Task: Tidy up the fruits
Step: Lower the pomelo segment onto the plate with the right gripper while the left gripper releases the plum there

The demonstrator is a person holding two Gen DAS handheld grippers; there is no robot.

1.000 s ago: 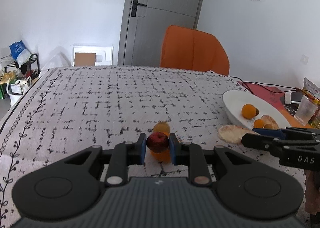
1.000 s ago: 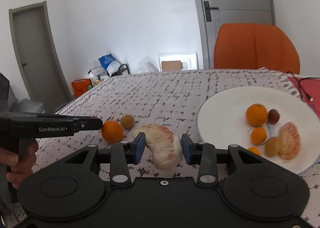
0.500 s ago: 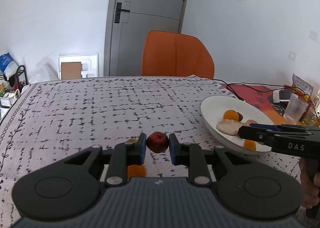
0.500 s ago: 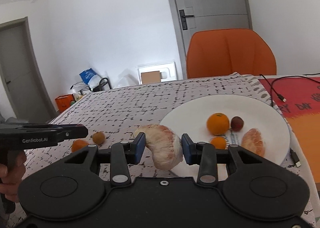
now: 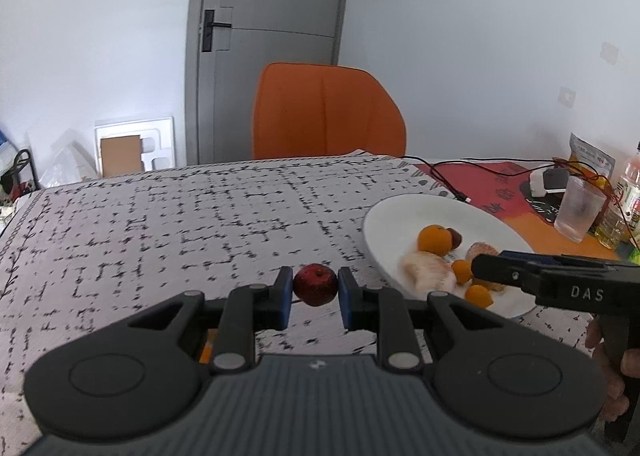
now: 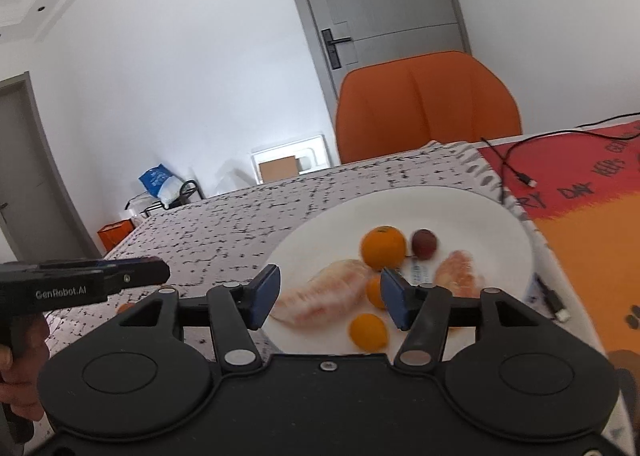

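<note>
My left gripper (image 5: 314, 298) is shut on a small dark red apple (image 5: 315, 284) and holds it above the patterned tablecloth, left of the white plate (image 5: 384, 228). My right gripper (image 6: 328, 294) is open over the plate (image 6: 500, 216). A peeled pomelo piece (image 6: 324, 298) lies on the plate below its jaws. The plate also holds oranges (image 6: 383, 246), a dark plum (image 6: 424, 242) and another pomelo piece (image 6: 460, 278). The right gripper shows in the left wrist view (image 5: 486, 268); the left gripper shows in the right wrist view (image 6: 160, 270).
An orange chair (image 5: 326, 112) stands behind the table. A red-orange mat (image 6: 580, 192) with cables lies right of the plate. A glass (image 5: 578, 212) and bottles stand at the far right. An orange (image 5: 206, 350) lies on the cloth under my left gripper.
My right gripper moved over the plate, opened and let go of the pomelo piece, which now lies on the plate. My left gripper carried the apple right, toward the plate.
</note>
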